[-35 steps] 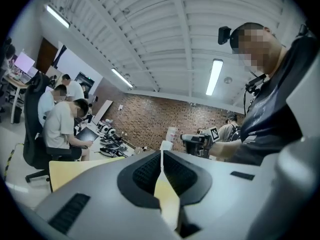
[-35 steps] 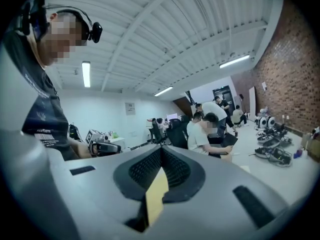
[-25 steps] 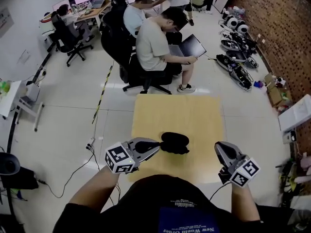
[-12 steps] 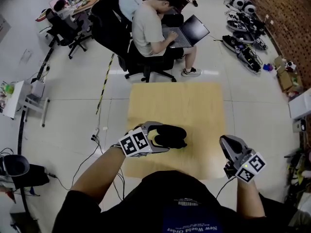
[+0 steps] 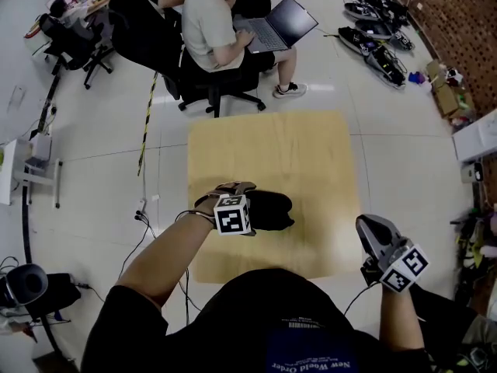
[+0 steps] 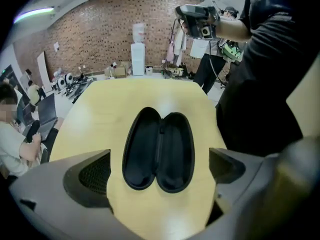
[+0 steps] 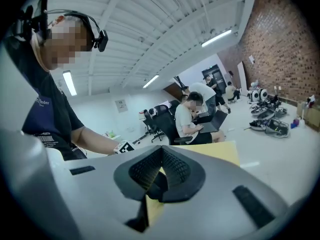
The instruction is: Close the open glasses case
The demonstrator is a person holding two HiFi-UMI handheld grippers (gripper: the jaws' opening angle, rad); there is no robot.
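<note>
The black glasses case (image 6: 159,151) lies open and empty on the wooden table (image 5: 272,154), its two shells side by side. My left gripper (image 6: 160,171) points steeply down over it. Its jaws are opening and stand wide to either side of the case, with no pad touching it. In the head view the left gripper (image 5: 235,194) covers the left end of the case (image 5: 270,210). My right gripper (image 5: 371,238) hovers shut and empty by the table's near right corner. In its own view, the right gripper's (image 7: 161,176) pads meet.
A person with a laptop (image 5: 213,22) sits on a black chair just beyond the table's far edge. Cables (image 5: 147,231) trail on the floor to the left. Equipment (image 5: 377,22) lies along the brick wall at the back right.
My left gripper has swung down from level to point at the case and has gone from shut to wide open. The right gripper sank a little and stayed shut.
</note>
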